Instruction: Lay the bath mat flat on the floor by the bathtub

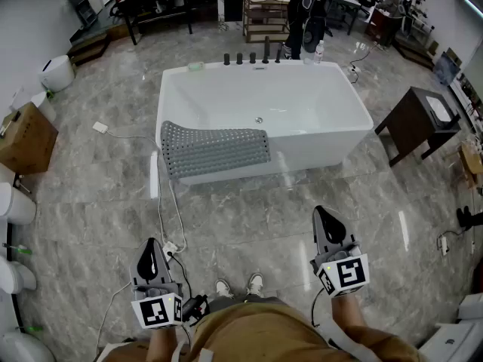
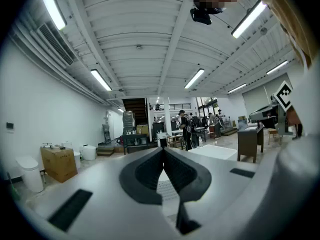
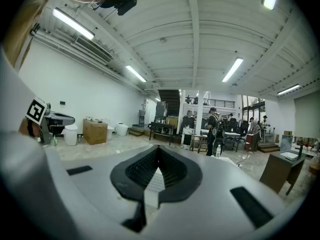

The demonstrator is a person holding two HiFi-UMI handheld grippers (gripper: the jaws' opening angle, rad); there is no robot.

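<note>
Grey bath mat (image 1: pixel 216 148) draped over bathtub (image 1: pixel 317 138) rim; left gripper (image 1: pixel 153 253), right gripper (image 1: pixel 327 221) closed

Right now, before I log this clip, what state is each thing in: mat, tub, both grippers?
bath mat: draped over the tub's near rim, not yet on the floor.
bathtub: no water visible, drain showing.
left gripper: jaws shut, holding nothing, low by the person's waist.
right gripper: jaws shut, holding nothing, well short of the mat.
</note>
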